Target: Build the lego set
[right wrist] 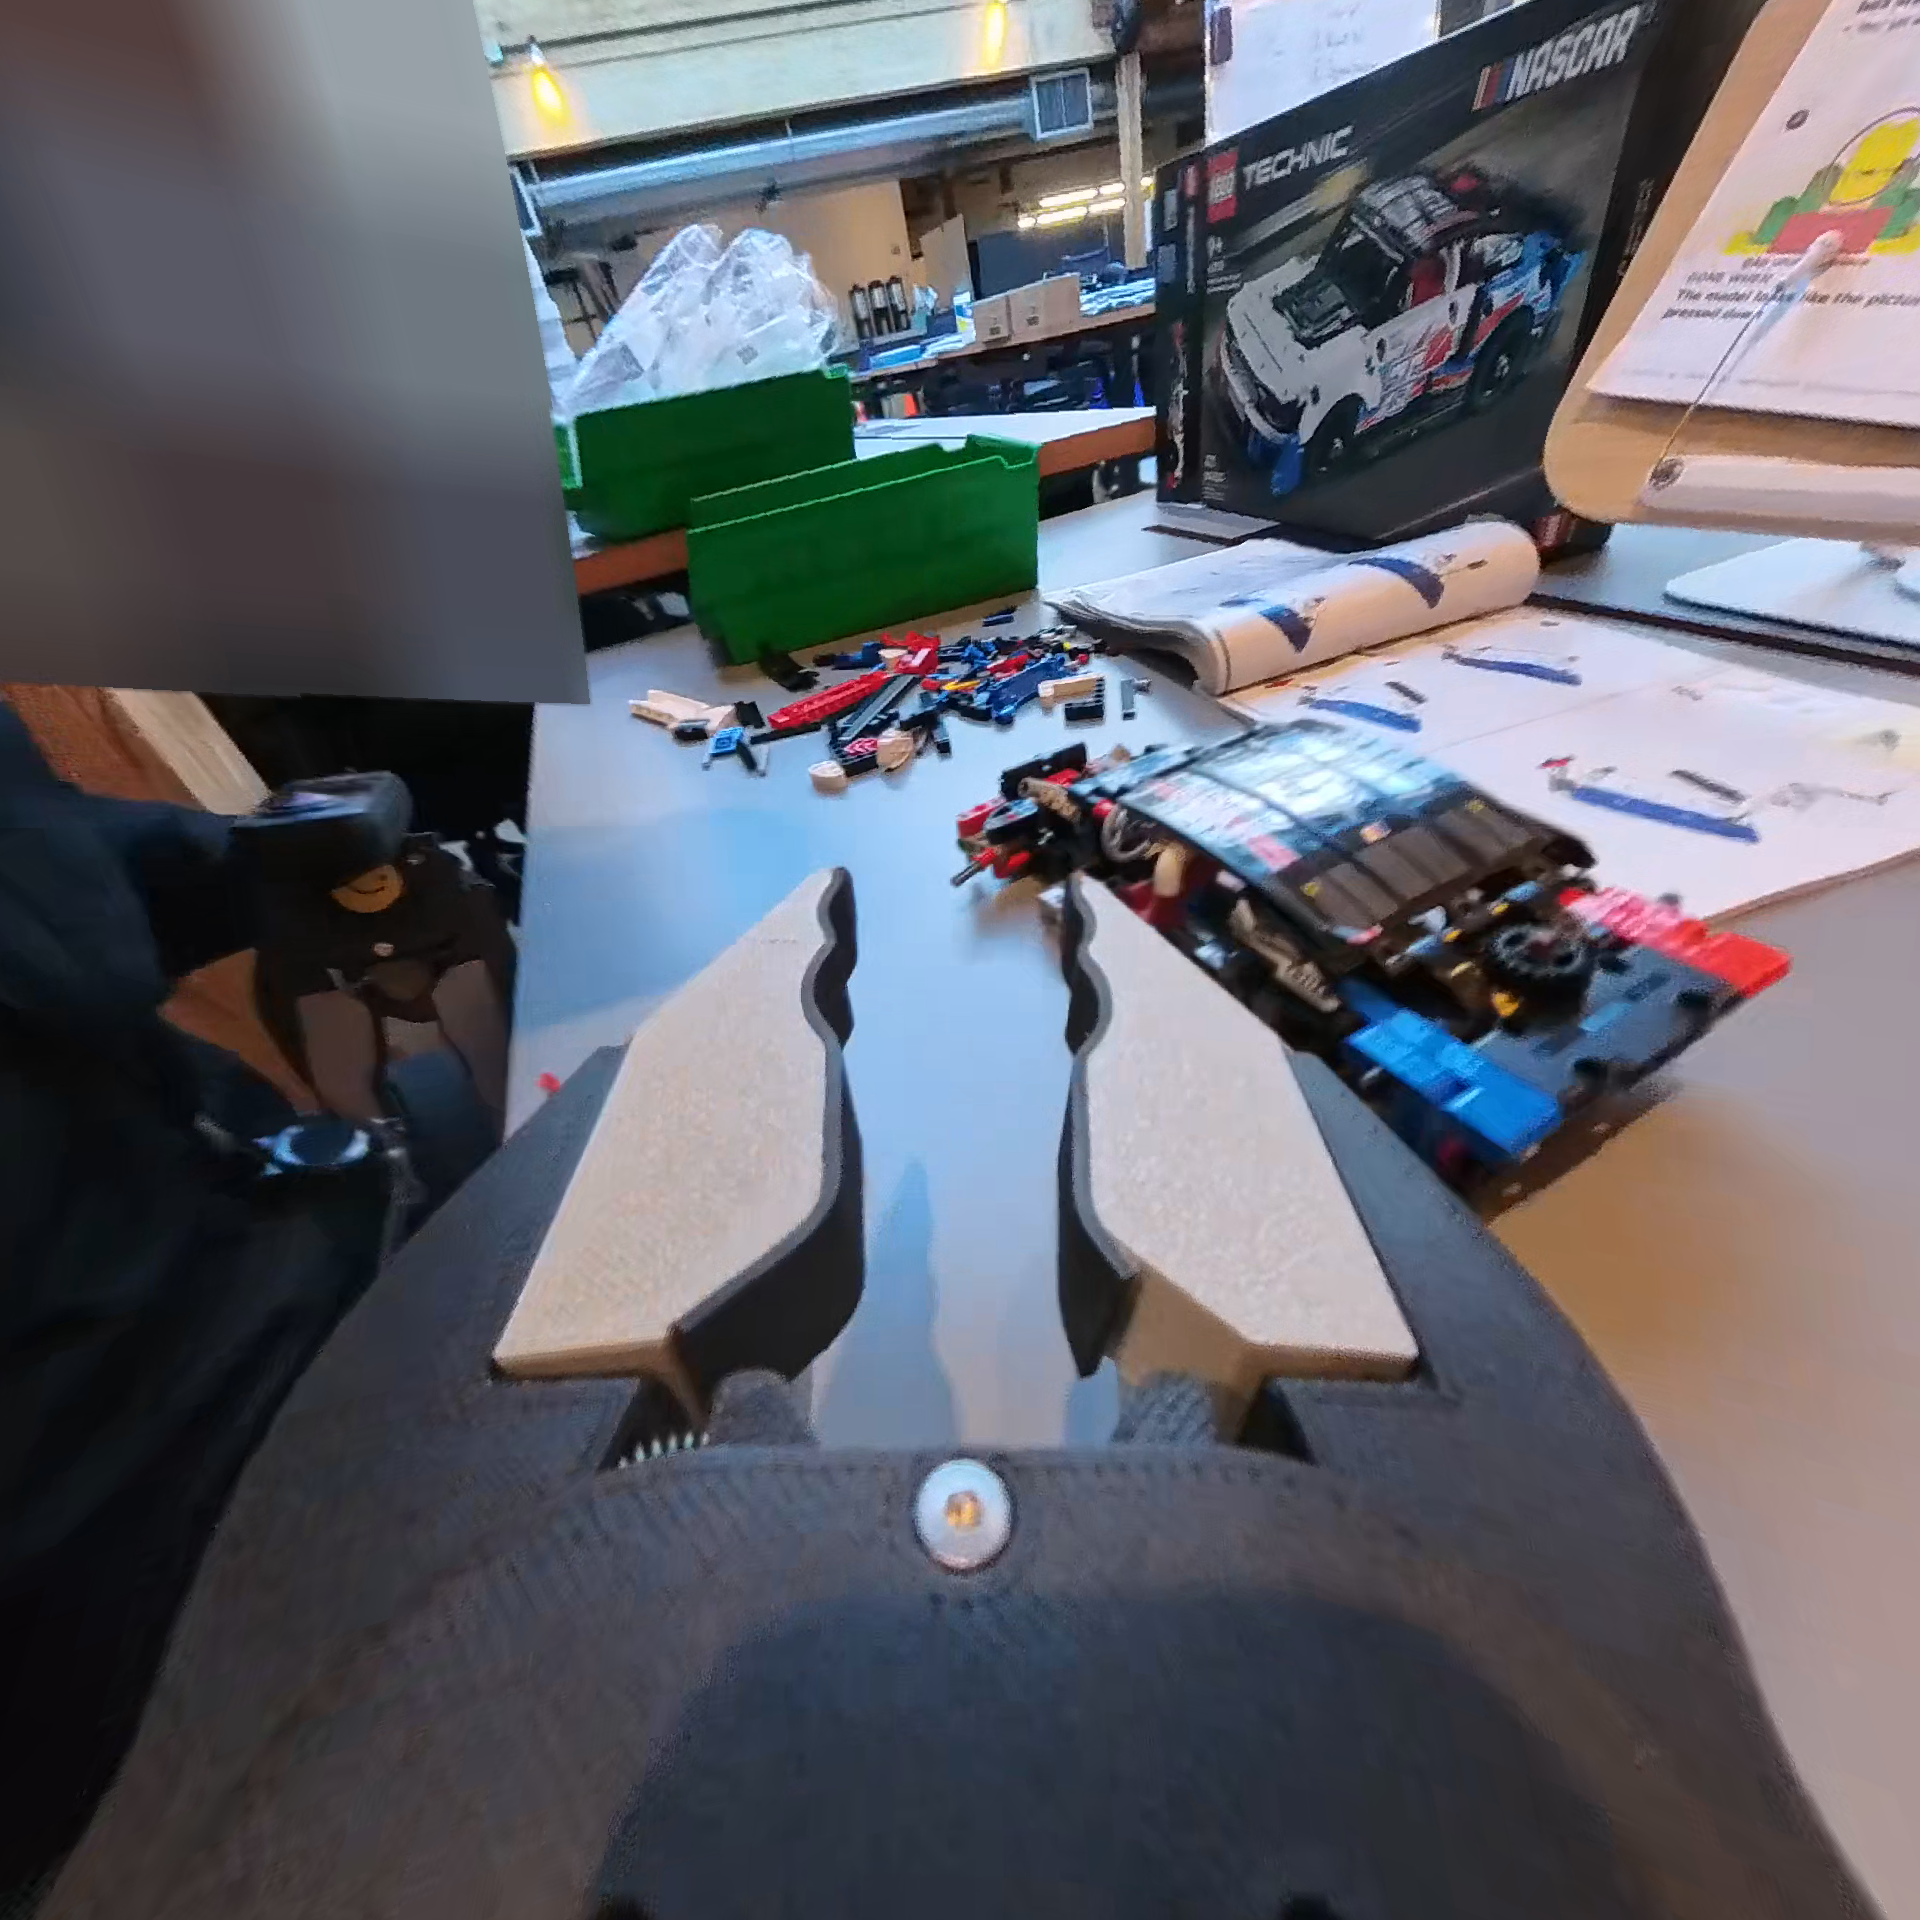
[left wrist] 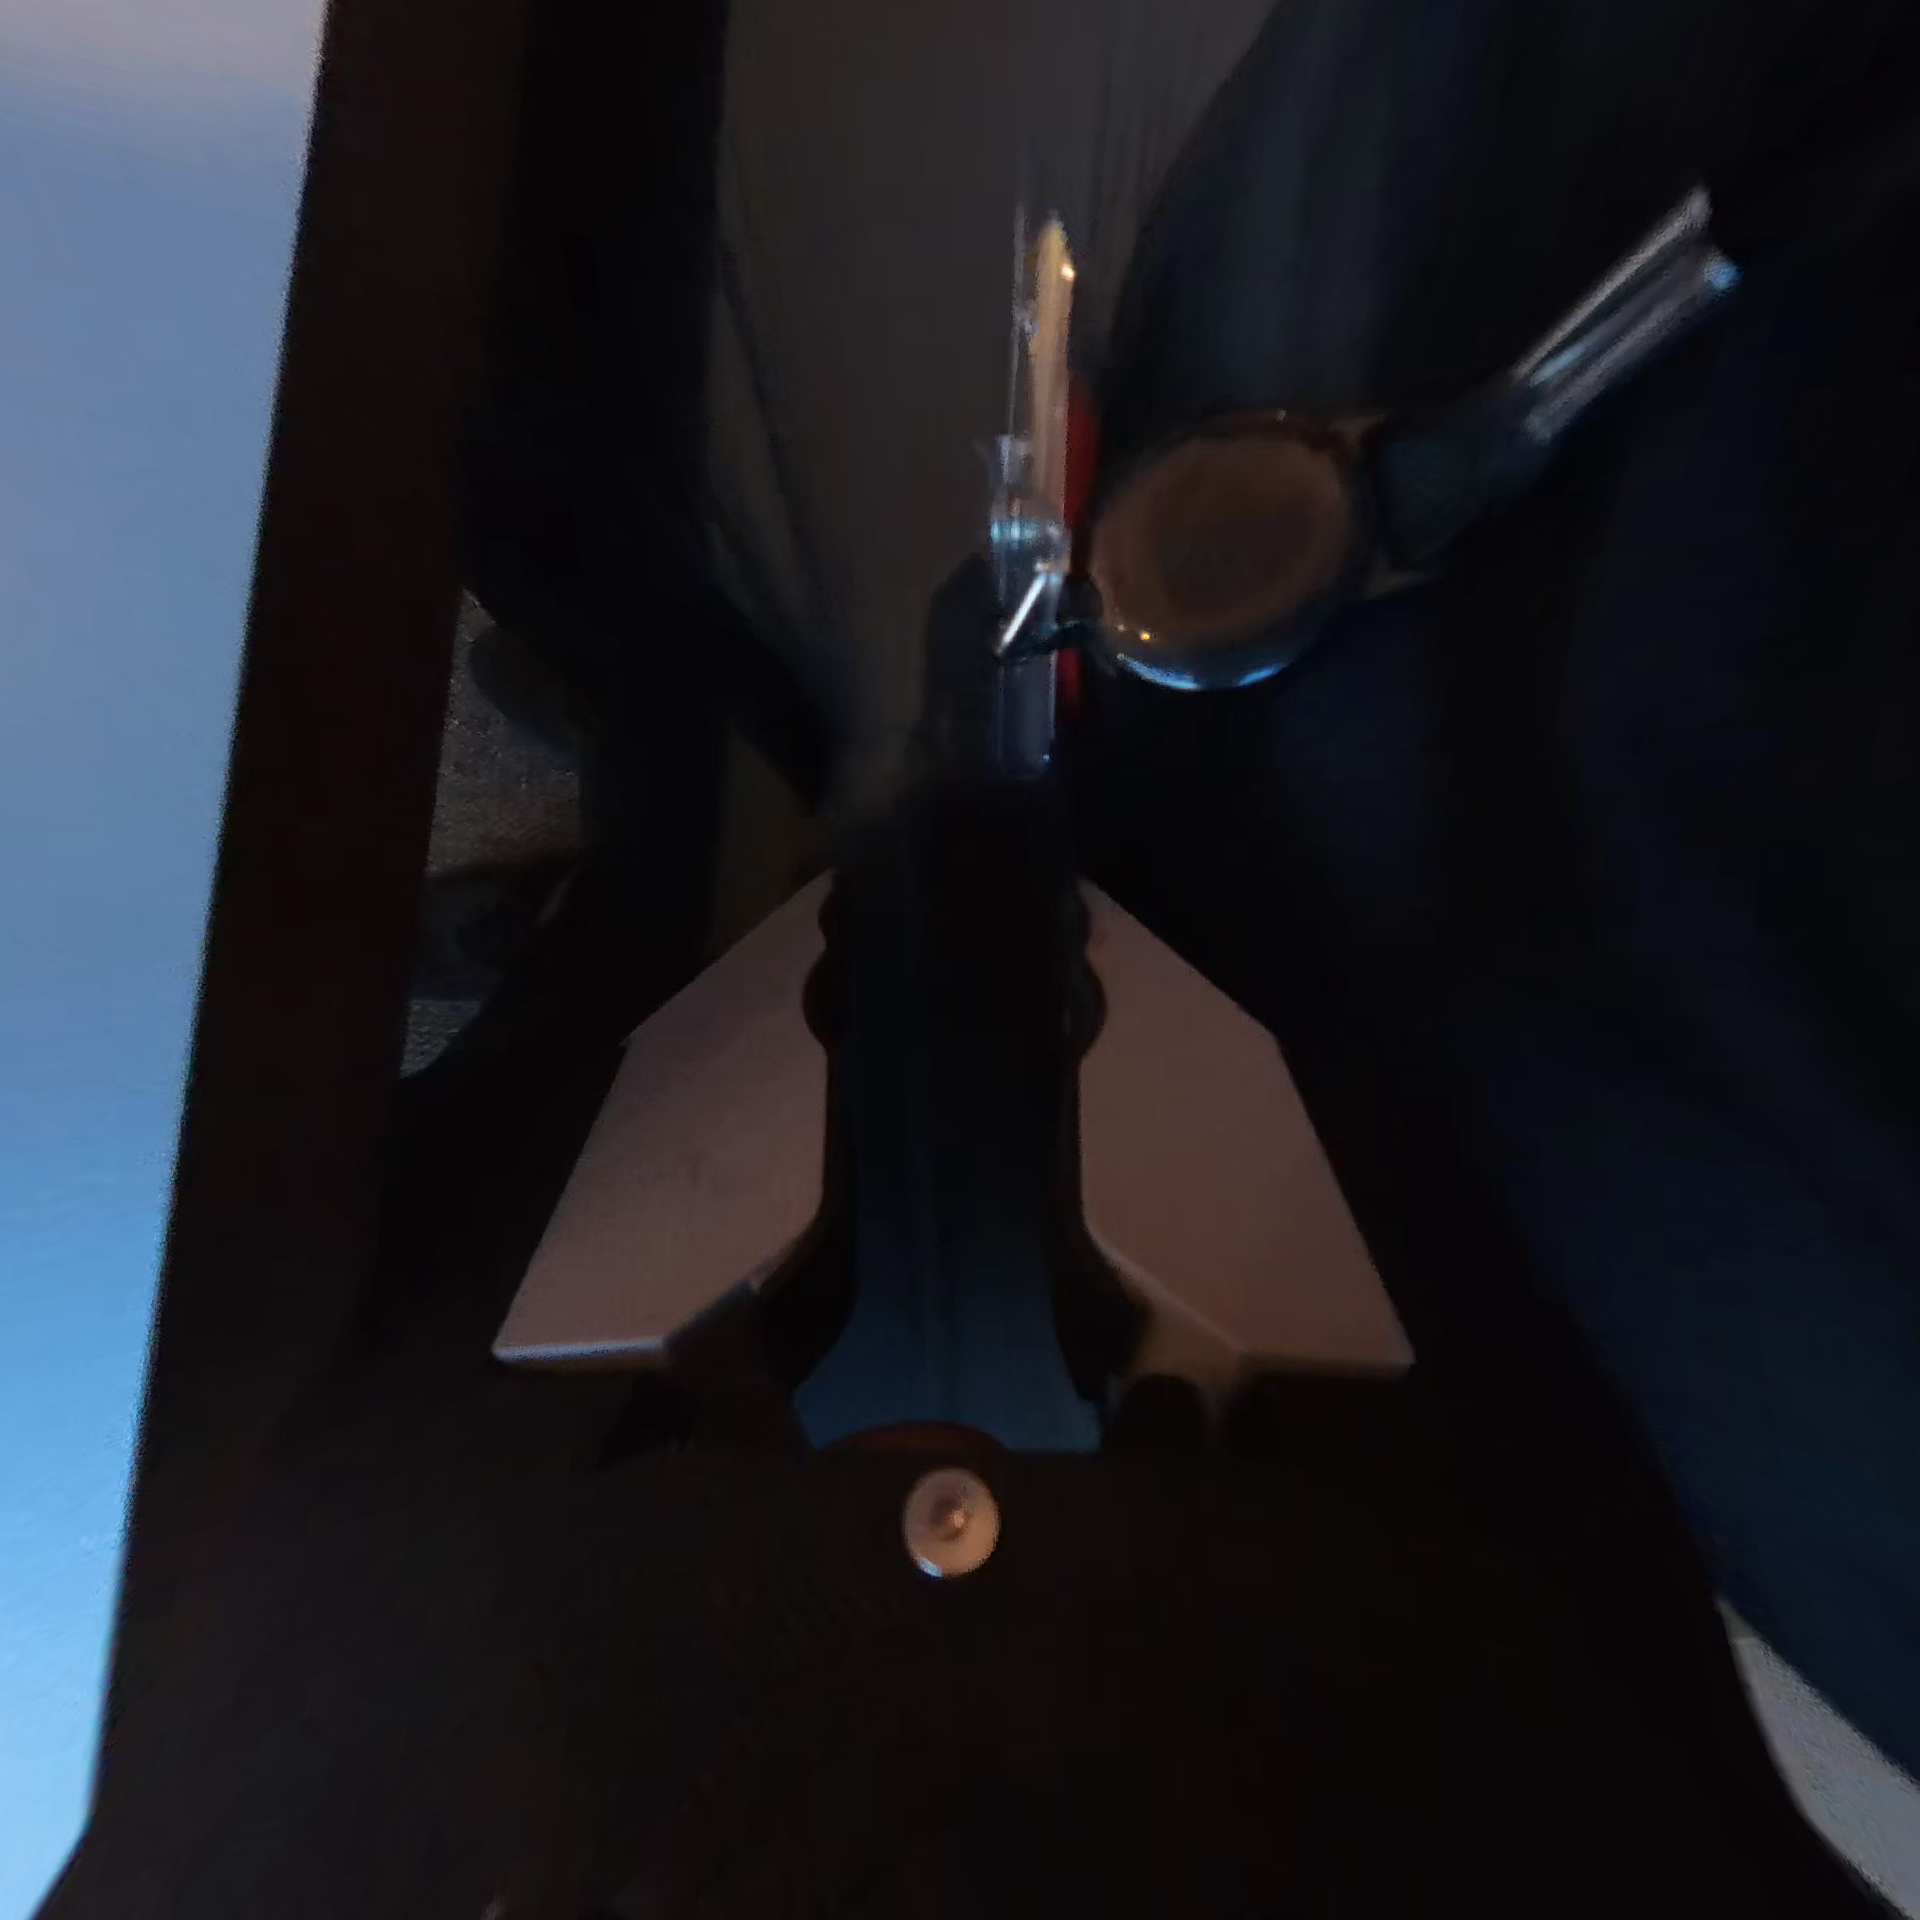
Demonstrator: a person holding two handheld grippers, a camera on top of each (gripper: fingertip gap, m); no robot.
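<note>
Right tool (right wrist: 956, 914) hangs low over the grey bench (right wrist: 665, 862), fingers spread wide with nothing between them. The half-built car (right wrist: 1382, 914) lies on the bench just ahead and to the right, its near end beside the right fingertip; whether they touch is hard to say. Loose bricks (right wrist: 914, 696) are scattered farther back, in front of a green bin (right wrist: 862, 561). The set's box (right wrist: 1403, 281) stands at the back right, manual pages (right wrist: 1621, 717) spread beyond the car. Over in the left wrist view it's dark and blurred: the left tool (left wrist: 961, 894) has its fingers pressed together, a round watch (left wrist: 1205, 540) just beyond the tips. No bricks visible there.
</note>
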